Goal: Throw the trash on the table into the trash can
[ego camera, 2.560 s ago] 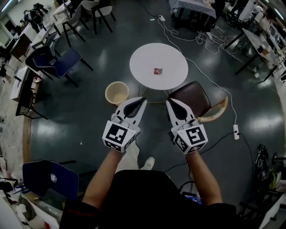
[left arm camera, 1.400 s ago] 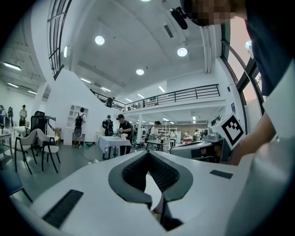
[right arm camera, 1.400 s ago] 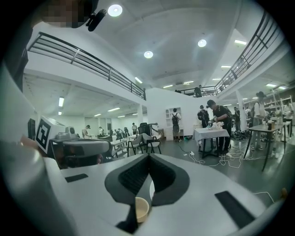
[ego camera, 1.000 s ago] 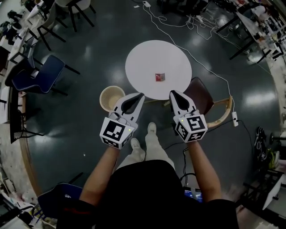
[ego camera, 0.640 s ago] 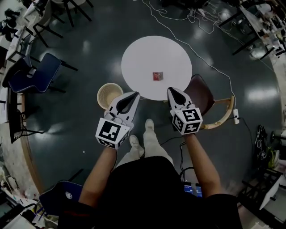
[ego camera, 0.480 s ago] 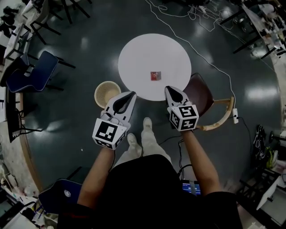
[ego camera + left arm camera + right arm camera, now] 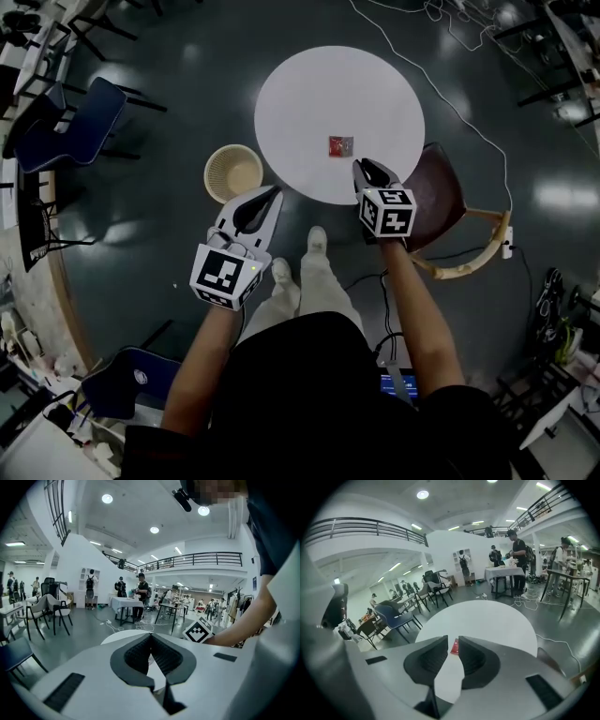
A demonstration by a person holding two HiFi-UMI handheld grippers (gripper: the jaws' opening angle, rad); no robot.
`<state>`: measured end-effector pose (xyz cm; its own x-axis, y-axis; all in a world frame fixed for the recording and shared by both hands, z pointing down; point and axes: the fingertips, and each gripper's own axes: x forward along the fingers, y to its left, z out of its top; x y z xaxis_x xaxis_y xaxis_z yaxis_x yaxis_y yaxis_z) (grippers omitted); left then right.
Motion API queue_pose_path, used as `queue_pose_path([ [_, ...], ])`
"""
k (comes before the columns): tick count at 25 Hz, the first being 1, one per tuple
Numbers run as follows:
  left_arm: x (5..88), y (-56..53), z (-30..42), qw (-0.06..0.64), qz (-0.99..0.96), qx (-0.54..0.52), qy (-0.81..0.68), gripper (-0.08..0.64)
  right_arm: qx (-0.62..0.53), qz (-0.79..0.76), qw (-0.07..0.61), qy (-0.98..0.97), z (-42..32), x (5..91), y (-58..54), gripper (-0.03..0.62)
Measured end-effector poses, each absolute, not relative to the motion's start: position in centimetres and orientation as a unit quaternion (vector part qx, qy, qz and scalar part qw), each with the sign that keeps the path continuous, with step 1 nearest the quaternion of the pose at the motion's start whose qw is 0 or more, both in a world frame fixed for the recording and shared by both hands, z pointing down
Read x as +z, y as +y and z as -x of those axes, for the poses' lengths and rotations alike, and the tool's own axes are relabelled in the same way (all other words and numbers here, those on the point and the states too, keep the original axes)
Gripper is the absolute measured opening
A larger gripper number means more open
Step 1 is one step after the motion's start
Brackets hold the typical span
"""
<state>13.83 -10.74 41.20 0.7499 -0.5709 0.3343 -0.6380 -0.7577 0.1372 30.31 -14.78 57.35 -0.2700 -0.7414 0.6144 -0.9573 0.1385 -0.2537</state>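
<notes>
A small red wrapper (image 7: 340, 145) lies on the round white table (image 7: 309, 94), right of its middle. A beige basket trash can (image 7: 233, 172) stands on the floor at the table's left near side. My right gripper (image 7: 361, 165) reaches over the table's near edge, just short of the wrapper. Its jaws are opening, with a narrow gap and nothing between them. In the right gripper view the wrapper (image 7: 454, 646) shows beyond the gripper (image 7: 453, 638), through that gap. My left gripper (image 7: 273, 191) hangs shut beside the trash can; its tips (image 7: 150, 635) meet.
A brown chair (image 7: 436, 192) stands right of the table, close to my right arm. A blue chair (image 7: 70, 117) is far left. A white cable (image 7: 450, 103) runs over the dark floor. The person's shoes (image 7: 317, 239) are near the table's base.
The table and trash can have drawn nearer. My right gripper has reached forward to the table's near edge, close to the wrapper. The left gripper has stayed back by the trash can.
</notes>
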Motion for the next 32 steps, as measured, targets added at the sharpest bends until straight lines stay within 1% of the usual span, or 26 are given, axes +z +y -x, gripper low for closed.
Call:
queue_pose_path([
  [1, 41.7, -11.0, -13.7, 0.125, -0.926, 0.142, -0.328, 0.015, 0.321, -0.577, 0.176, -0.73, -30.5, 58.5, -15.3, 0.071],
  [2, 42.1, -11.2, -13.5, 0.127, -0.924, 0.146, -0.33, 0.015, 0.331, -0.577, 0.177, -0.726, -30.6, 59.5, -15.7, 0.081],
  [5, 43.5, -11.6, -13.2, 0.134, -0.92, 0.156, -0.333, 0.015, 0.351, -0.579, 0.185, -0.712, -31.1, 62.4, -16.7, 0.086],
  [10, 45.4, -11.5, -13.8, 0.143, -0.915, 0.173, -0.334, 0.015, 0.376, -0.57, 0.198, -0.703, -31.5, 65.6, -17.8, 0.124],
  [12, 46.0, -11.4, -14.1, 0.146, -0.914, 0.179, -0.333, 0.015, 0.386, -0.567, 0.2, -0.7, -31.5, 66.6, -18.2, 0.129],
  [19, 47.1, -11.8, -14.5, 0.16, -0.908, 0.182, -0.341, 0.015, 0.397, -0.567, 0.224, -0.686, -31.7, 69.0, -18.9, 0.127],
  [25, 46.9, -12.6, -14.7, 0.161, -0.905, 0.179, -0.35, 0.014, 0.412, -0.561, 0.225, -0.682, -31.6, 70.2, -19.7, 0.127],
  [26, 47.0, -12.6, -14.7, 0.161, -0.905, 0.178, -0.351, 0.015, 0.412, -0.56, 0.227, -0.682, -31.6, 70.3, -19.7, 0.123],
  [29, 47.2, -12.8, -15.0, 0.167, -0.903, 0.174, -0.356, 0.015, 0.406, -0.561, 0.239, -0.68, -31.7, 70.6, -19.9, 0.08],
  [32, 47.6, -13.0, -15.4, 0.165, -0.904, 0.174, -0.354, 0.015, 0.401, -0.563, 0.244, -0.68, -31.8, 70.6, -20.2, 0.053],
])
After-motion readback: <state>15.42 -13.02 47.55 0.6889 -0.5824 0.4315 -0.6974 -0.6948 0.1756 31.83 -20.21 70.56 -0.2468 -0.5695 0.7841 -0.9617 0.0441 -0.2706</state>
